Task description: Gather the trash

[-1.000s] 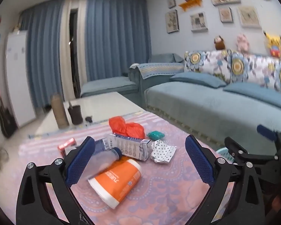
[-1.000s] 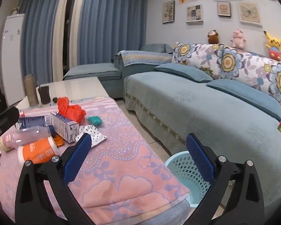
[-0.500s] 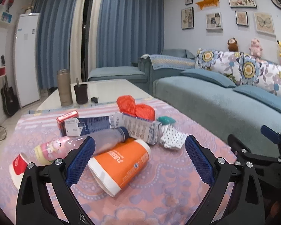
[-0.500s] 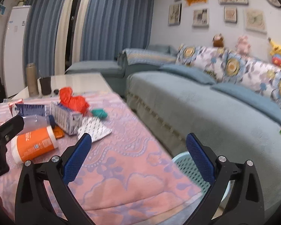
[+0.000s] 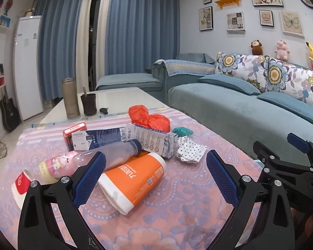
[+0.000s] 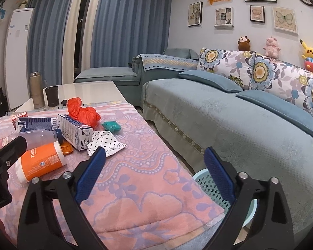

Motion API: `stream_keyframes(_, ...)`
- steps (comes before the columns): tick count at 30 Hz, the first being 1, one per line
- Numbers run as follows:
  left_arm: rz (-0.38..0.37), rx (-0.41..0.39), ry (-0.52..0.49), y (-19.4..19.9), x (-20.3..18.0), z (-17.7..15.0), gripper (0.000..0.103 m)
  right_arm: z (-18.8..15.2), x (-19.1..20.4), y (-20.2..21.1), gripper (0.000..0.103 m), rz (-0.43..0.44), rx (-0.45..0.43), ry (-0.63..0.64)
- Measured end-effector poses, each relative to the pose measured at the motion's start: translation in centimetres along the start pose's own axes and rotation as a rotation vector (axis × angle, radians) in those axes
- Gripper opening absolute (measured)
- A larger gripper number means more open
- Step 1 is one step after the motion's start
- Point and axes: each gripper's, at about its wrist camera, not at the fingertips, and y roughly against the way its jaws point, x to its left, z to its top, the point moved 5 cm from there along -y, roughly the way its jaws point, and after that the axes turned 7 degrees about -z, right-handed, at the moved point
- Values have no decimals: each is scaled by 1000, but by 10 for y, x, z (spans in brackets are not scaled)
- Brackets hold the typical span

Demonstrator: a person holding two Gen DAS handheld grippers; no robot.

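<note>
Change since a second ago: left view swung to take in more of the pile; red-and-white paper cup (image 5: 23, 184) and pink-labelled bottle (image 5: 89, 159) newly in frame; trash itself unmoved.
Left gripper (image 5: 154, 176): spread wide, nothing between the blue pads, hovering just short of the orange cup (image 5: 133, 181).
Right gripper (image 6: 154, 170): likewise spread and empty, poised over the table edge beside the orange cup, above the basket.
Trash: heaped on the pink blanket (image 5: 187, 204); orange cup on its side at the near edge of the heap.
Behind the orange cup: clear bottle leaning across it, milk carton (image 5: 152, 140), dark blue carton (image 5: 98, 138), small red box (image 5: 75, 130).
Beyond the milk carton: crumpled red plastic bag (image 5: 148, 117), teal wad (image 5: 182, 131), dotted wrapper (image 5: 189, 150).
Destination: pale blue mesh basket (image 6: 208, 184) on the floor, well apart from the orange cup, between table and sofa (image 6: 229, 112).
Likely reason for stance: jaws opened ahead of a first grab.
Materials: cup rigid, smooth, cylindrical; cartons boxy card; bag and wrapper thin, crushable; blanket plush, embossed.
</note>
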Motion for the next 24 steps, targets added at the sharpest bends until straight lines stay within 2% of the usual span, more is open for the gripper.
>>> stream_keyframes(9,2,-1,24,4,5,0,94,1,-2,1,88,8,5,-10)
stream_keyframes(12,32,-4,18,5,7,0,94,1,-2,1,88,8,5,-10)
stream_keyframes(21,26,8,34,5,11,-1,94,2,-1,1,88,3,5,-2)
stream_keyframes(24,44,21,39,7,21,-2,94,1,0,1,88,9,4,6)
